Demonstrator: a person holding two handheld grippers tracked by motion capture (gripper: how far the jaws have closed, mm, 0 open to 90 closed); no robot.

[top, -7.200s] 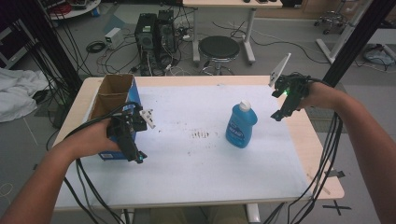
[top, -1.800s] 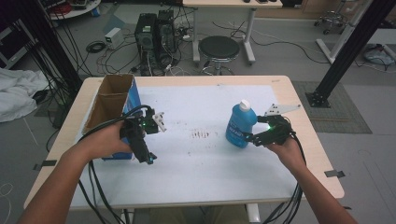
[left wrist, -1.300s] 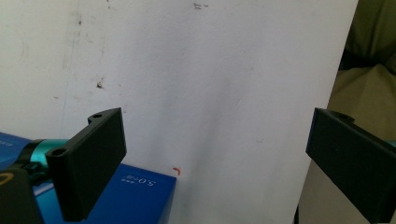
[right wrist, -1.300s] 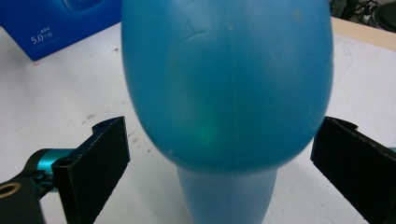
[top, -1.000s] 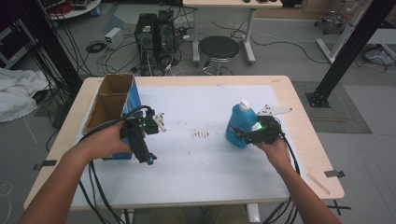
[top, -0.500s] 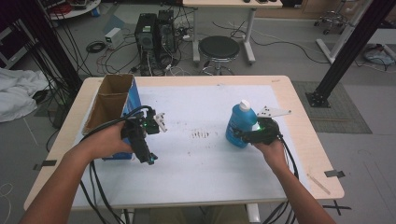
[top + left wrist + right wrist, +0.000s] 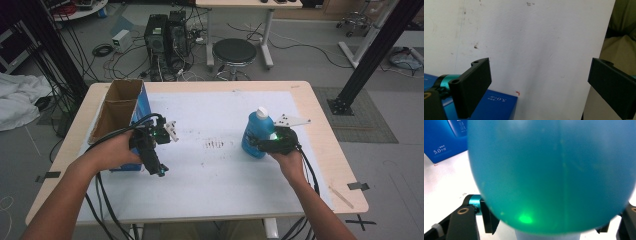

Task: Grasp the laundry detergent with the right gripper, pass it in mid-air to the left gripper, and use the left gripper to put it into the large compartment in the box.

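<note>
I count 1 translucent blue plastic bottle with a white cap (image 7: 256, 134), upright on the white table sheet (image 7: 220, 175), right of centre. My right gripper (image 7: 264, 142) has just been closing its 2 jaws, which flank the bottle's lower body; whether they press it, I cannot tell. My left gripper (image 7: 171, 131) stands released beside 1 open blue cardboard box (image 7: 122, 112).

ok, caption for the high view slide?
Right gripper closing on upright blue plastic bottle; left gripper idle beside open cardboard box.

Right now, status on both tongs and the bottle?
Right tongs just closing around blue bottle, upright. Left tongs open, empty, beside box. Nothing obstructing.
</note>
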